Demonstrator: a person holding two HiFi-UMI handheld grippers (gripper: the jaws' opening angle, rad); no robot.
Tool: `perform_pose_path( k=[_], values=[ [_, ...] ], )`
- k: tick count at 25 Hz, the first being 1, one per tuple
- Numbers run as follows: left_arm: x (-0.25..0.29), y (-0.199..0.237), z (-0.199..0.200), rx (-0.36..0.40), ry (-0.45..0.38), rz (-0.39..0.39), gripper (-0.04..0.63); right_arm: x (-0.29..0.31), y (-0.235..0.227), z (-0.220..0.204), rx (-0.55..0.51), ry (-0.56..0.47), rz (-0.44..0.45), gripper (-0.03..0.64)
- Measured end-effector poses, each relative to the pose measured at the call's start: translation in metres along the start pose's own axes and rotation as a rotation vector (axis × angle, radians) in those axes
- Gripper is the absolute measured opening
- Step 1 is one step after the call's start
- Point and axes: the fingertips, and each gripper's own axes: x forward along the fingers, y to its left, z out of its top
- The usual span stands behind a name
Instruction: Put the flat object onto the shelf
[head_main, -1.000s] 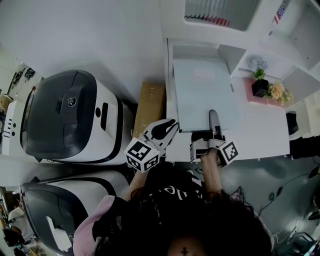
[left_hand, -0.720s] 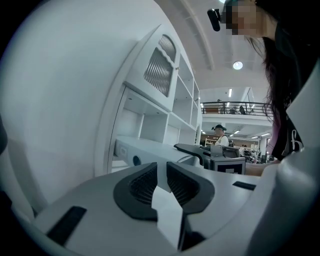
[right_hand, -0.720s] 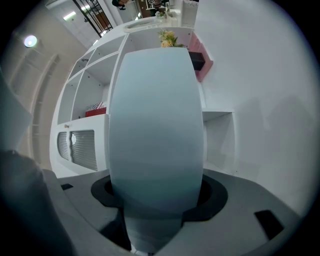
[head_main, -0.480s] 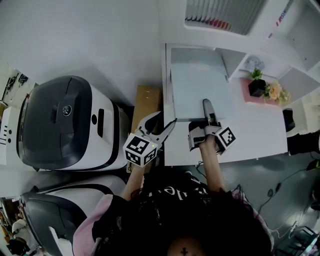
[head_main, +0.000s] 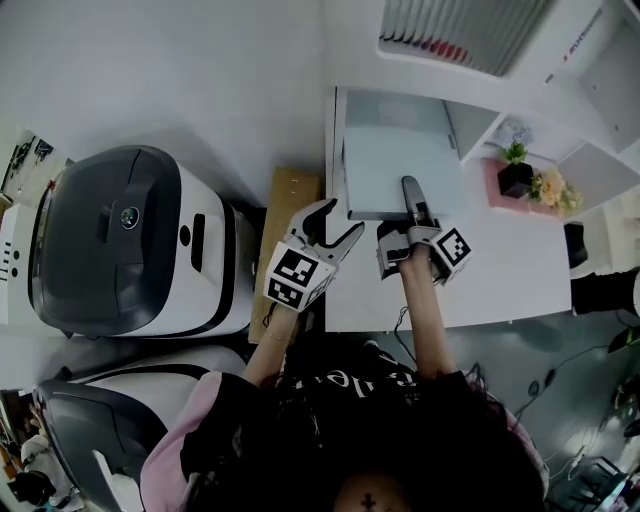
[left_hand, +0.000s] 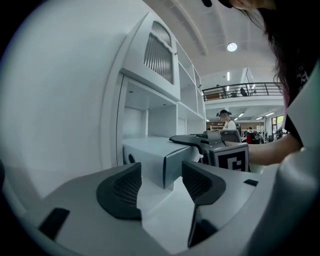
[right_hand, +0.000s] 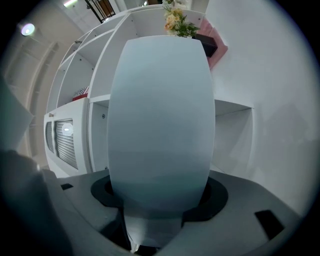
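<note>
The flat object (head_main: 398, 160), a pale grey slab, lies on the white bench (head_main: 500, 265) with its long axis running straight away from the person. Its far end is at the mouth of the lowest opening of the shelf (head_main: 336, 130), seemingly already a little way inside. The right gripper (head_main: 410, 203) is clamped on the middle of the slab's near edge, with 1 jaw lying along the top face. It points level and along that same axis, so a straight push forward would likely seat the slab deeper. The right forearm reaches out directly behind it. The left gripper (head_main: 338, 222) sits just off the slab's near left corner, tilted slightly down and angled toward it. Its jaws have just been opening and now stand wide apart with nothing between the pads; the corner shows ahead of the tips, untouched. The right hand is therefore the 1 carrying the load, and the left is released beside it.
</note>
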Motion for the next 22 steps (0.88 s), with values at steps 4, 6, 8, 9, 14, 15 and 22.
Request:
perform_pose_path(
  k=[4, 6, 8, 9, 14, 15, 22],
  values=[
    [0.018, 0.012, 0.000, 0.026, 0.007, 0.022, 0.253, 0.011, 0.000, 0.002, -0.008, 0.015, 0.003, 0.316],
    [0.024, 0.017, -0.001, 0.025, 0.015, 0.033, 0.253, 0.018, -0.002, 0.005, -0.016, 0.024, 0.017, 0.316],
    [0.030, 0.019, -0.005, 0.024, 0.027, 0.034, 0.253, 0.024, -0.003, 0.006, -0.020, 0.029, 0.014, 0.316],
    [0.033, 0.019, -0.007, 0.023, 0.033, 0.032, 0.253, 0.026, -0.003, 0.006, -0.020, 0.029, 0.006, 0.316],
    [0.047, 0.021, -0.008, -0.007, 0.032, 0.056, 0.253, 0.036, -0.002, 0.010, -0.021, 0.031, 0.008, 0.318],
    [0.049, 0.024, -0.007, -0.018, 0.027, 0.067, 0.253, 0.038, -0.002, 0.010, -0.021, 0.033, 0.008, 0.318],
    [0.058, 0.033, -0.007, -0.110, 0.009, 0.095, 0.253, 0.047, -0.001, 0.012, -0.057, 0.068, 0.024, 0.318]
  ],
)
